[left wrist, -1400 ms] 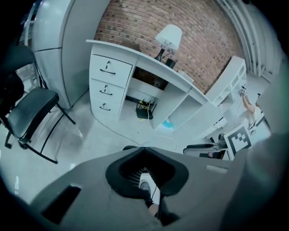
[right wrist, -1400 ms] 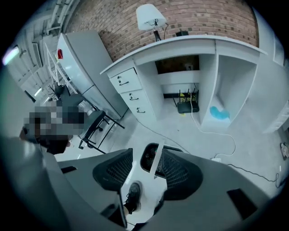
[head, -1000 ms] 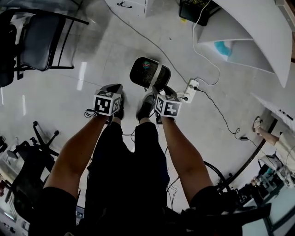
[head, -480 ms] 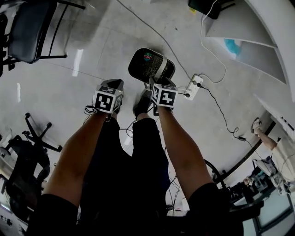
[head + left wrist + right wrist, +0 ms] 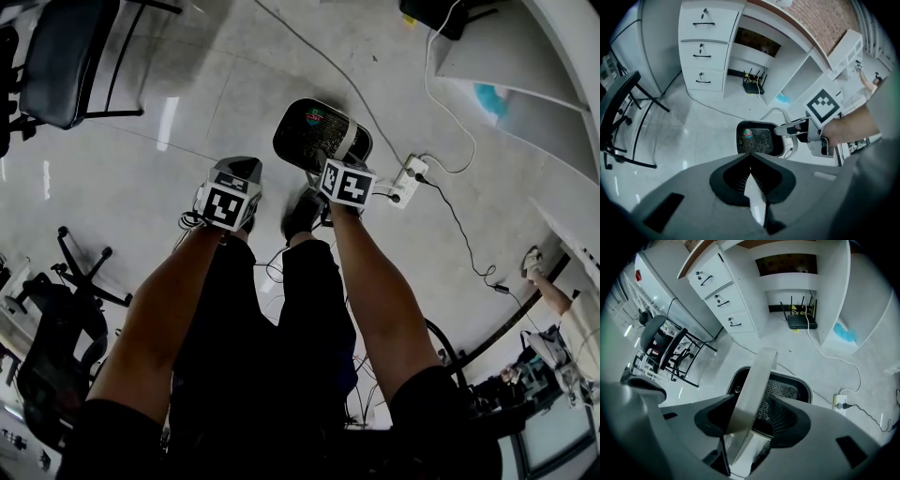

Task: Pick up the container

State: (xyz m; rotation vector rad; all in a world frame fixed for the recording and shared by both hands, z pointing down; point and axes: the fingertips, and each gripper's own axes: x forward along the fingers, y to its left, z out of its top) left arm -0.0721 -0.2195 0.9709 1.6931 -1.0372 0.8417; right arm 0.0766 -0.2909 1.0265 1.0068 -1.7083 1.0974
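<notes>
A person stands over a black container [image 5: 314, 133] with a mesh bottom, set on the pale floor [image 5: 187, 103] just ahead of the person's shoes, both arms reaching steeply down toward it. The right gripper [image 5: 752, 416] straddles the container's white handle [image 5: 755, 380], an upright band that rises between its jaws. The jaws have just been opening and stand wide apart. The far pad is clear of the band, with mesh showing in the gap; whether the near pad touches the handle cannot be told. The left gripper [image 5: 751, 161] hangs beside it, its jaws drawn together at the tips with nothing between them. The container lies on the floor beyond and a little to the right of those tips, apart from them. A power strip [image 5: 410, 178] with trailing cables lies just beside the container. A black chair [image 5: 61, 56] stands well off to the left, and white drawers [image 5: 705, 47] line the far wall.
</notes>
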